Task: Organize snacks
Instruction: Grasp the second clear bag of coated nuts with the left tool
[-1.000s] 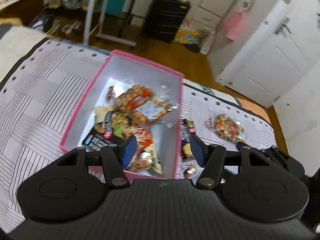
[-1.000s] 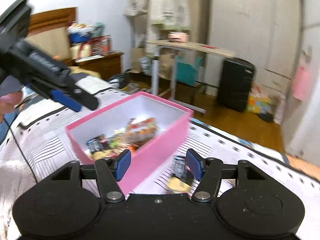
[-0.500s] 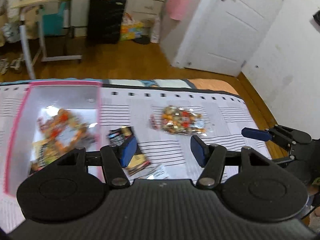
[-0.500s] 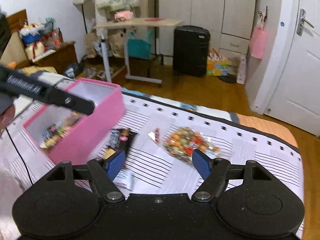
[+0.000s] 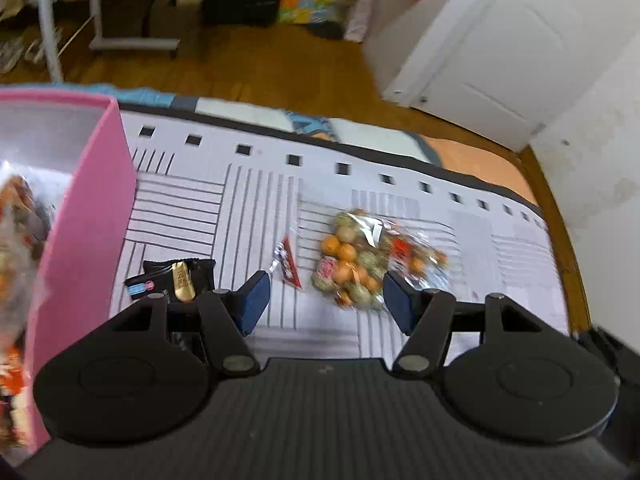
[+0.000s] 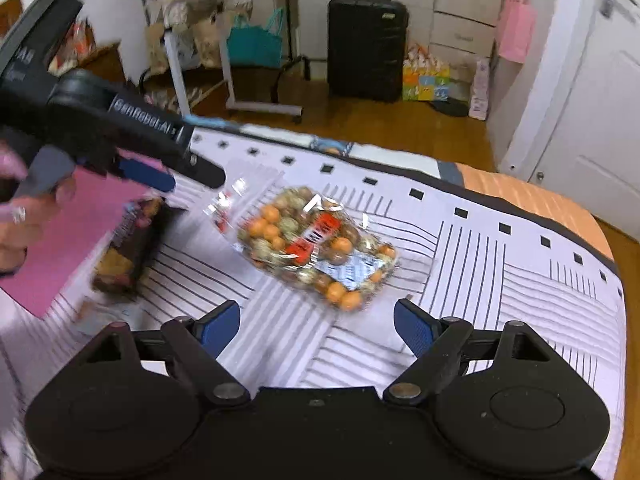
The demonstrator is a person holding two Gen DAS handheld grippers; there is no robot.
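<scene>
- While both grippers are pointing down at a striped bedcover [image 6: 500,292], a clear bag of orange and green wrapped candies [image 6: 316,248] is lying at the middle of the right wrist frame, above and between the two blue pads.
- The right gripper [image 6: 316,326] is standing wide apart, its jaws having just been opening, and nothing is sitting between them; the bag is lying beyond the tips, not touched.
- The left gripper [image 5: 326,300] is gaping about half way, gripping nothing; in its own frame the same candy bag [image 5: 368,260] is showing just above the gap, its lower right edge behind the right pad.
- A small red-and-white wrapper [image 5: 289,264] is lying just left of the bag, near the left pad.
- A black snack packet with a gold piece on it [image 5: 176,278] is lying at the lower left, just beside the pink box [image 5: 92,216].
- The pink box is filling the left edge of the left wrist frame, with blurred snack packs [image 5: 16,240] inside it.
- At the upper left of the right wrist frame, a hand [image 6: 24,216] is gripping the left gripper's handle.
- A black suitcase [image 6: 366,46] is standing on the wooden floor at the top of that frame.
</scene>
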